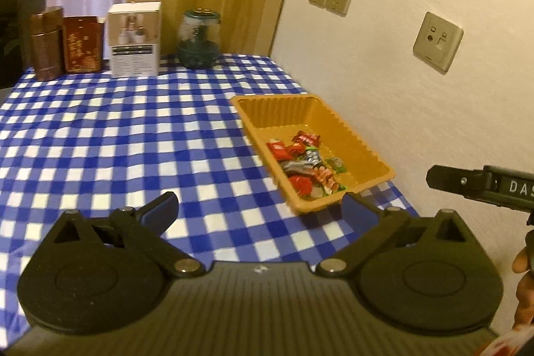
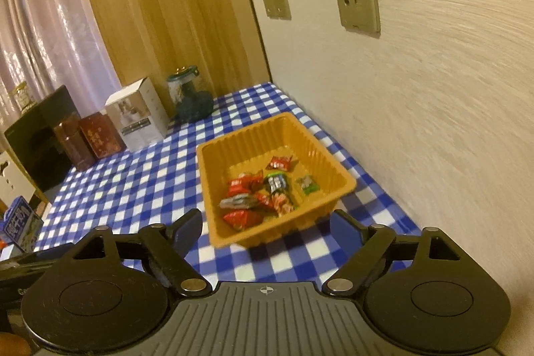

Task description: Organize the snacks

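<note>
We counted one tray (image 2: pixel 213 162) holding about nine wrapped snacks (image 2: pixel 260 192); the heap blurred an exact count. At the far end of the table stood two brown tins (image 1: pixel 46 42), one white box (image 1: pixel 135 39) and one jar (image 1: pixel 198 39). Three wall plates (image 1: pixel 438 41) showed, and two grippers (image 1: pixel 258 209).

Orange tray (image 2: pixel 213 186); red, green and silver snack wrappers (image 2: pixel 263 192); blue-and-white checked tablecloth (image 1: pixel 116 129).

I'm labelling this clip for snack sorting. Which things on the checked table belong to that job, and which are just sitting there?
Part of the job:
- orange tray
- wrapped snacks lying in it

Just sitting there, along the far edge:
- white box
- green glass jar
- red patterned tin
- brown canister
</note>
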Demonstrator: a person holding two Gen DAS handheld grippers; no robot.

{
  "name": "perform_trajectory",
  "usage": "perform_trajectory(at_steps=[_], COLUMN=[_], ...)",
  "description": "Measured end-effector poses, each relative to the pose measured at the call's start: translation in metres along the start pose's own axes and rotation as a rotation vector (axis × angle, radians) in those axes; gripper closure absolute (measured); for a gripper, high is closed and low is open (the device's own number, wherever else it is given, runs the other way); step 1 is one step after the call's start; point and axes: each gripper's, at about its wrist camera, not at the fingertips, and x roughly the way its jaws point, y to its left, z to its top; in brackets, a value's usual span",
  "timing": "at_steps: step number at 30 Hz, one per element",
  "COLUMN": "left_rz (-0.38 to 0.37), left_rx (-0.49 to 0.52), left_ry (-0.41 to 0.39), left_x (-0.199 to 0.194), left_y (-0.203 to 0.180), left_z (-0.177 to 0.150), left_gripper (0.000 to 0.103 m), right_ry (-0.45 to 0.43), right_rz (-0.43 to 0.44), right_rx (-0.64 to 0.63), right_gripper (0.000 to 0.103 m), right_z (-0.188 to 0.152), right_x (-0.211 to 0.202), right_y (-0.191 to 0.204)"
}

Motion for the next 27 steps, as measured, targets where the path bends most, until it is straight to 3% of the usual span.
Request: perform_trajectory(at_steps=[9, 27], left_rz=[0.048, 0.095], left_rx=[-0.038, -0.050], left_ry=[0.007, -0.008], left_x=[-0.044, -0.109], left_y=[0.016, 0.009], left_z=[-0.017, -0.031], left_gripper=[0.000, 0.000], right_ry=[0.034, 0.032], right_rz=[-0.012, -0.018], right_rx=[-0.010, -0.112], right_gripper=[0.017, 0.017], right_z=[-0.029, -0.052], right_x=[-0.023, -0.079], right_y=[0.011, 0.052])
